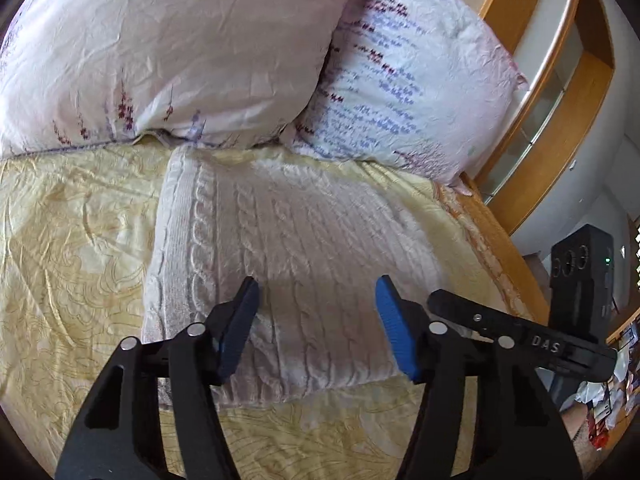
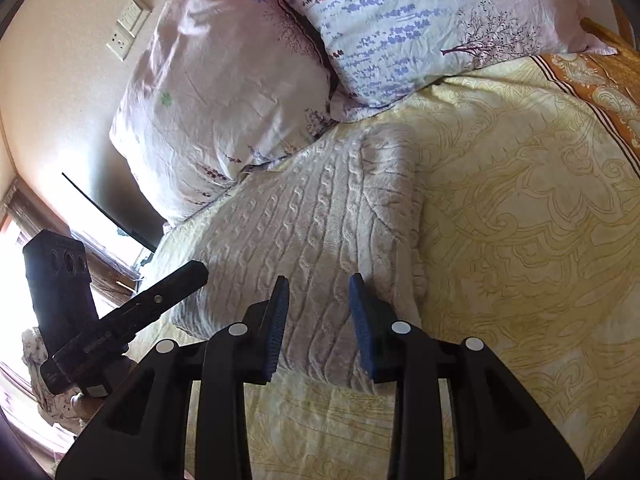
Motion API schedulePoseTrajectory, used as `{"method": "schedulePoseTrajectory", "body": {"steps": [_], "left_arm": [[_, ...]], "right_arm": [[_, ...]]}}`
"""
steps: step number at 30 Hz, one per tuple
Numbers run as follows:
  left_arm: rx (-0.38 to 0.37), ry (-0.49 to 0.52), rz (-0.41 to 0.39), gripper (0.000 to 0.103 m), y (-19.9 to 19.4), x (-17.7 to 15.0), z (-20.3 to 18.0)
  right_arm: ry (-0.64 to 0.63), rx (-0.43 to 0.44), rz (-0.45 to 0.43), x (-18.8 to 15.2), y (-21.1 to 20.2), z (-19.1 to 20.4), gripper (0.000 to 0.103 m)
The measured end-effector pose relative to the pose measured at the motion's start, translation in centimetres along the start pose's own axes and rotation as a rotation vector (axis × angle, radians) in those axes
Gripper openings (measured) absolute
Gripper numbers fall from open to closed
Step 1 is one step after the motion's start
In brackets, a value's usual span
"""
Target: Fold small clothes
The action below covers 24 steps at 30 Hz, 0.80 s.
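Note:
A white cable-knit sweater (image 1: 288, 240) lies folded into a thick rectangle on the yellow patterned bedspread (image 1: 72, 240), just below the pillows. My left gripper (image 1: 316, 292) is open and empty, hovering over the sweater's near part, its blue pads apart. The sweater also shows in the right wrist view (image 2: 312, 232). My right gripper (image 2: 319, 288) is open and empty above the sweater's near edge. The other hand-held gripper shows at the edge of each view (image 1: 520, 336) (image 2: 132, 312).
Two floral pillows (image 1: 168, 52) (image 1: 404, 84) lean at the head of the bed. A wooden bed frame (image 1: 504, 248) runs along the right side, with wooden shelving (image 1: 568, 92) beyond. A wall socket (image 2: 126, 26) and a window (image 2: 16, 264) show in the right wrist view.

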<state>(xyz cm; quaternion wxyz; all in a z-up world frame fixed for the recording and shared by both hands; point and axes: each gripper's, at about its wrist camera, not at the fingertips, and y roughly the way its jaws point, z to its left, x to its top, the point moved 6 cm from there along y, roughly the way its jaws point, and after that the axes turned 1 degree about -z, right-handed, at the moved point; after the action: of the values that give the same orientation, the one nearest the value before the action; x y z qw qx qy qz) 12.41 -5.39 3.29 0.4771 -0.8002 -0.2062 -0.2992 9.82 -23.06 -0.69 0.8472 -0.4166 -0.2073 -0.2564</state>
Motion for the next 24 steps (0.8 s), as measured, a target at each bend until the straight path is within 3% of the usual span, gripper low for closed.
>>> {"method": "schedulePoseTrajectory", "body": {"steps": [3,11,14,16,17,18,19,21,24], "left_arm": [[0.031,0.027,0.006,0.05,0.4,-0.8,0.5],[0.088,0.06,0.015,0.05,0.8,-1.7,0.8],[0.149,0.143,-0.009,0.051,1.0,-2.1,0.0],[0.189,0.204,-0.026,0.059,0.0,-2.5,-0.9],[0.203,0.219,-0.046,0.075,-0.9,-2.7,-1.2],[0.232,0.235,-0.087,0.093,-2.2,-3.0,-1.3],[0.273,0.253,-0.132,0.098,-3.5,-3.2,-1.3],[0.363,0.296,-0.194,0.101,-5.5,-3.7,-1.0],[0.46,0.28,-0.164,0.101,-6.3,-4.5,0.7]], "right_arm": [[0.005,-0.013,0.019,-0.6,0.7,-0.6,0.033],[-0.005,-0.037,0.008,-1.3,0.9,-0.8,0.032],[-0.021,-0.065,0.006,-1.3,1.0,-0.6,0.033],[-0.009,-0.073,0.003,-1.0,0.2,-0.3,0.033],[-0.002,-0.075,-0.025,-0.9,-0.8,-0.1,0.035],[-0.011,-0.089,-0.068,-0.7,-1.8,0.0,0.046],[-0.027,-0.114,-0.112,-0.6,-2.8,0.2,0.067],[-0.066,-0.182,-0.185,-0.5,-4.6,0.5,0.084],[-0.104,-0.25,-0.205,-0.8,-5.4,0.6,0.089]]}}
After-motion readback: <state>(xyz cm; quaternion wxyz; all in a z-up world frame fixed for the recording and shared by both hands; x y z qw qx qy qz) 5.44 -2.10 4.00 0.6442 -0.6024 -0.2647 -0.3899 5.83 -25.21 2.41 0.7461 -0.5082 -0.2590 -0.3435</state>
